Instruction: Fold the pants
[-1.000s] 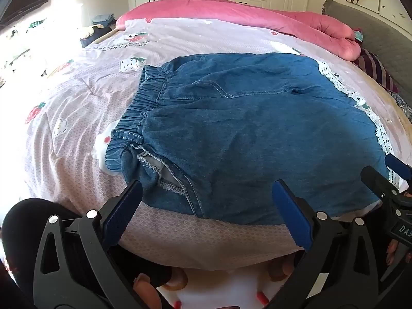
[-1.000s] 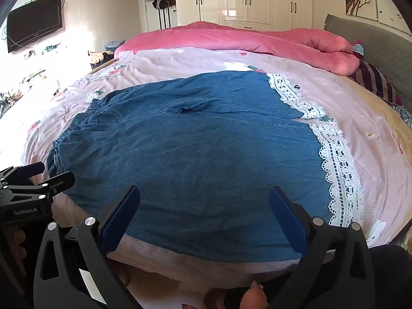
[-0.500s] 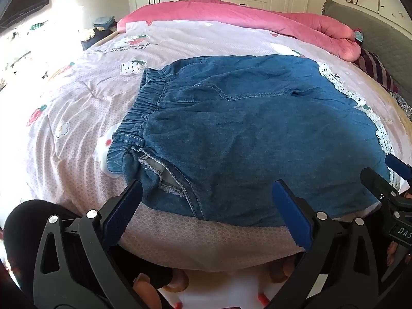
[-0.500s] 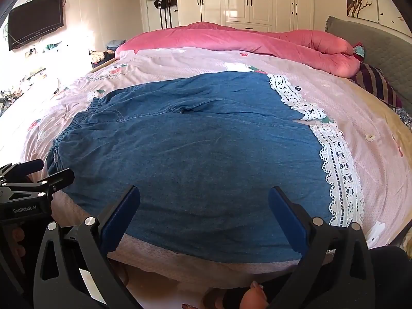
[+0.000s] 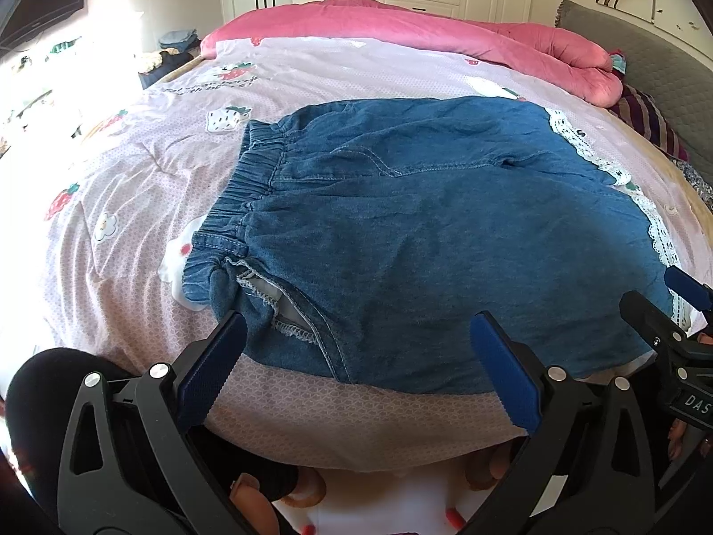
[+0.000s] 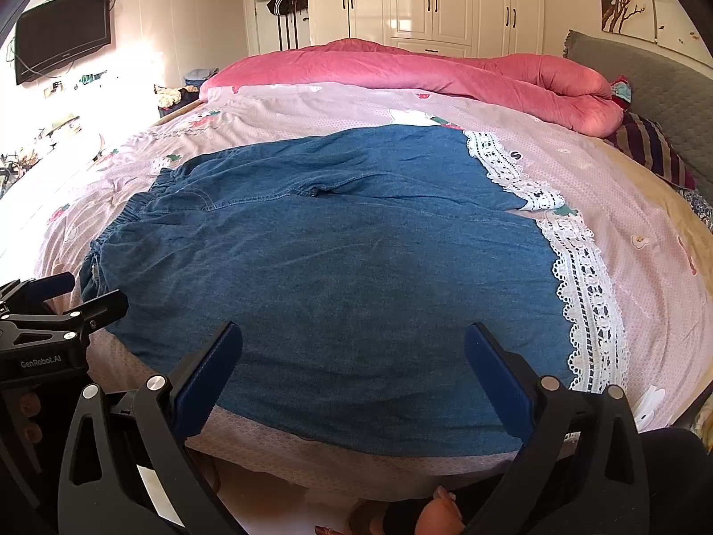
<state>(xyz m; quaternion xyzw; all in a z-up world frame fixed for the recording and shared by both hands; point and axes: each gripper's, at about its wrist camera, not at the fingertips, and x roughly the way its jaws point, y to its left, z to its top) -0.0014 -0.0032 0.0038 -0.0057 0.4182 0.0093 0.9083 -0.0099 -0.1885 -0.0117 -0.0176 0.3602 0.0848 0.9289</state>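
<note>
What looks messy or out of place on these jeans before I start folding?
On the blue denim pants spread across the pink patterned bedsheet, the near corner of the elastic waistband is bunched and turned over, and the pocket opening gapes, showing pale lining. Otherwise they lie fairly flat.

Lighting: strong daylight from the left, overexposing the left wall and the near-left part of the pink printed bedspread in both views. Glare: glossy cream wardrobe doors. Distortion: heavy fisheye bowing, dark vignetted corners. Focus: sharp centrally, softer towards edges.
</note>
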